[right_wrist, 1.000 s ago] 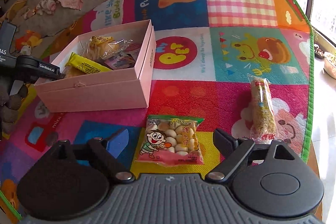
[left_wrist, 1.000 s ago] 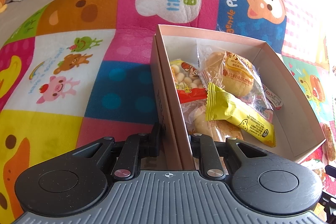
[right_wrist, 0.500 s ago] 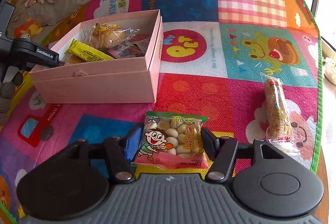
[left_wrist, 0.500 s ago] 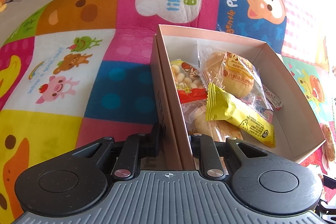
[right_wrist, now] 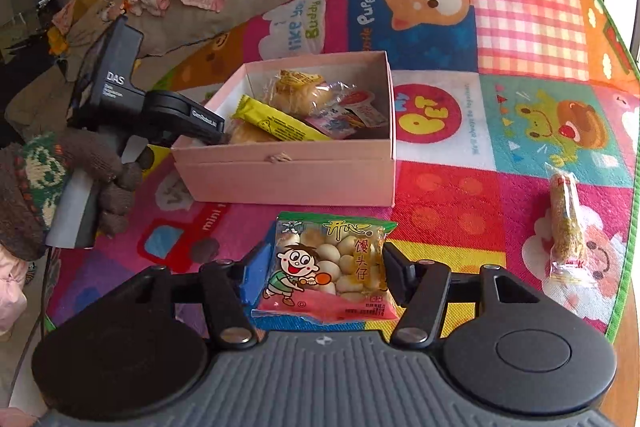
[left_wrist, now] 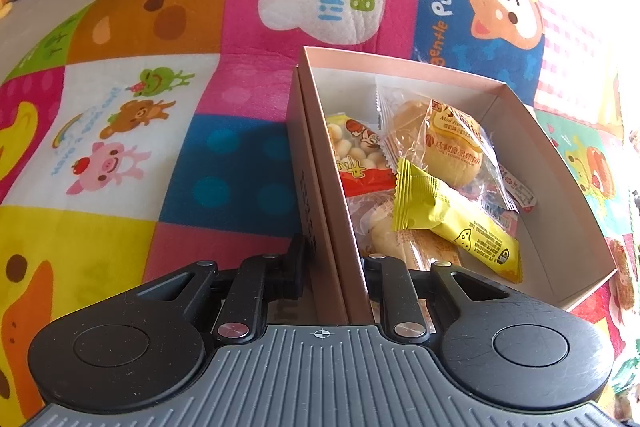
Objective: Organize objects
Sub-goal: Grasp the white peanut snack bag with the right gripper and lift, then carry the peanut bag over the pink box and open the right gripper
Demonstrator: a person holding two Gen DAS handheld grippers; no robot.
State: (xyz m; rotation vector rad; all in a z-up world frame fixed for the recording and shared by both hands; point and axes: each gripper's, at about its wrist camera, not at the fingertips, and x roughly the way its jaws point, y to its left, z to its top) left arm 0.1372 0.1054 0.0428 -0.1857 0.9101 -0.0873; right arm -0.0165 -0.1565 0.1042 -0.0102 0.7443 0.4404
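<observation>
- My right gripper (right_wrist: 324, 267) clamps the biscuit packet (right_wrist: 326, 269) by its side edges, at 6 o'clock from the pink box (right_wrist: 288, 179).
- It looks light, crinkly, crushable.
- My left gripper (left_wrist: 334, 267) pinches the box wall.

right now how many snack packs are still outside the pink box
2: a bun snack bag between the right claw fingers, and a cereal bar lying on the mat to its right.
</observation>
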